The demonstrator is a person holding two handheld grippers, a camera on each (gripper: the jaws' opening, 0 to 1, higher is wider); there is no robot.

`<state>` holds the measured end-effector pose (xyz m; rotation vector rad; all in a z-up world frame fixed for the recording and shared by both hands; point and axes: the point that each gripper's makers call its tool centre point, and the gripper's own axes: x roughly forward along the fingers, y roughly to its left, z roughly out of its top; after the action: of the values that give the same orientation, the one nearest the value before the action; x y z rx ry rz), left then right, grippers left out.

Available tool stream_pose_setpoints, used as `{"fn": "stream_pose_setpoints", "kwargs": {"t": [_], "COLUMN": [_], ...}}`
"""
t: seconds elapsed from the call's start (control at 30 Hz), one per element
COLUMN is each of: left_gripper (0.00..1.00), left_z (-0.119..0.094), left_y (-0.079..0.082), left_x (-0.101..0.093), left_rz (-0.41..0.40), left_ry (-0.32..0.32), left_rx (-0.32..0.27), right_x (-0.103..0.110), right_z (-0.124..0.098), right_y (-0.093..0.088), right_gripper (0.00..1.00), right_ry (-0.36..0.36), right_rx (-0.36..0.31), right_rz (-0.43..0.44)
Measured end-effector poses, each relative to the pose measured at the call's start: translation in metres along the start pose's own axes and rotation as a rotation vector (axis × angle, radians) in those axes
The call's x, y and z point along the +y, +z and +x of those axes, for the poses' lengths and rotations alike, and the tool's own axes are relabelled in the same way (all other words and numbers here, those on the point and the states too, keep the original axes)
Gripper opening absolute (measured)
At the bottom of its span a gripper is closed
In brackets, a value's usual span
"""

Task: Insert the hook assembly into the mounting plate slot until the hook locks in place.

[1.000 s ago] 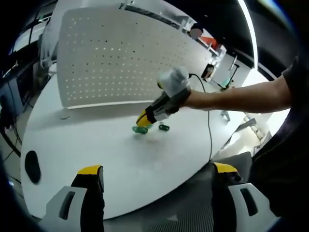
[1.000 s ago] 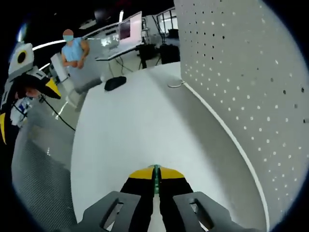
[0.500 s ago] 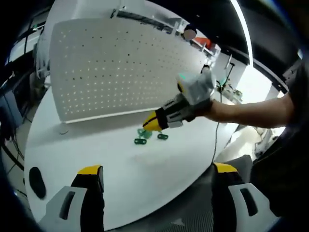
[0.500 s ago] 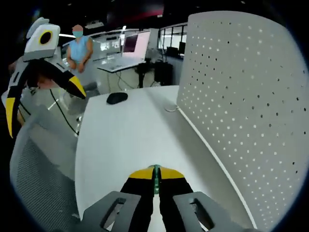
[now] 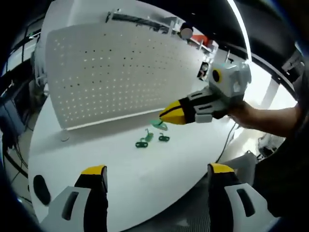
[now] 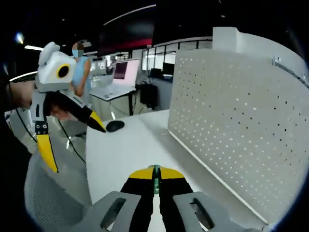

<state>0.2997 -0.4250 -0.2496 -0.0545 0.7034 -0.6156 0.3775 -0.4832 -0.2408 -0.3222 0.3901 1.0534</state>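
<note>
A white perforated mounting plate [image 5: 120,72] stands upright on the white table [image 5: 116,164]. My right gripper [image 5: 165,116] comes in from the right above the table, shut on a small green hook piece [image 5: 158,124]. Below it, two more green hook parts [image 5: 141,143] [image 5: 164,138] lie on the table. In the right gripper view the green piece [image 6: 155,180] shows as a thin edge between the shut yellow tips of the right gripper [image 6: 155,175], with the plate [image 6: 231,121] to the right. My left gripper [image 5: 157,169] is wide open with nothing in it, and the left gripper [image 6: 75,145] also appears at the left.
A black mouse [image 5: 41,182] [image 6: 115,125] lies near the table's far end. A small round disc [image 5: 63,137] sits at the plate's foot. A person in blue [image 6: 79,63] stands by desks with a monitor [image 6: 125,70]. A mesh chair back [image 6: 53,198] is at the table edge.
My right gripper has lifted off the table with one green piece and moved up and right; the other green parts stay put. Both views have tilted upward.
</note>
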Motion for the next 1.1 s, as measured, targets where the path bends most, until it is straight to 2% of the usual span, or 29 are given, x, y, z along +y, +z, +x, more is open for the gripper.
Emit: {"fn": "stream_pose_setpoints", "kwargs": {"t": [0.17,0.4,0.53,0.6,0.67,0.73,0.83,1.1], "left_gripper": [0.83,0.76,0.75,0.72,0.68,0.64,0.63,0.50], "left_z": [0.005,0.011,0.013,0.013,0.013,0.013,0.013,0.008], "left_y": [0.004,0.023,0.033,0.033,0.032,0.030,0.025,0.029], "left_x": [-0.006,-0.015,-0.022,-0.022,-0.022,-0.020,-0.021,-0.030], "left_rz": [0.000,-0.069,-0.138,-0.143,-0.141,-0.130,-0.124,-0.203], "left_ry": [-0.019,-0.064,-0.117,-0.120,-0.117,-0.113,-0.114,-0.169], "left_rx": [-0.010,-0.081,-0.126,-0.131,-0.134,-0.131,-0.124,-0.182], "right_x": [0.005,0.019,0.026,0.028,0.031,0.033,0.041,0.051], "right_z": [-0.013,-0.030,-0.038,-0.042,-0.042,-0.043,-0.047,-0.049], "right_y": [0.007,0.022,0.029,0.035,0.034,0.035,0.035,0.043], "right_gripper": [0.00,0.00,0.00,0.00,0.00,0.00,0.00,0.00], "right_ry": [-0.046,-0.047,-0.054,-0.059,-0.055,-0.052,-0.048,-0.039], "right_rx": [-0.015,-0.103,-0.131,-0.155,-0.150,-0.161,-0.168,-0.212], "right_rz": [-0.011,0.117,0.133,0.140,0.183,0.192,0.202,0.229]}}
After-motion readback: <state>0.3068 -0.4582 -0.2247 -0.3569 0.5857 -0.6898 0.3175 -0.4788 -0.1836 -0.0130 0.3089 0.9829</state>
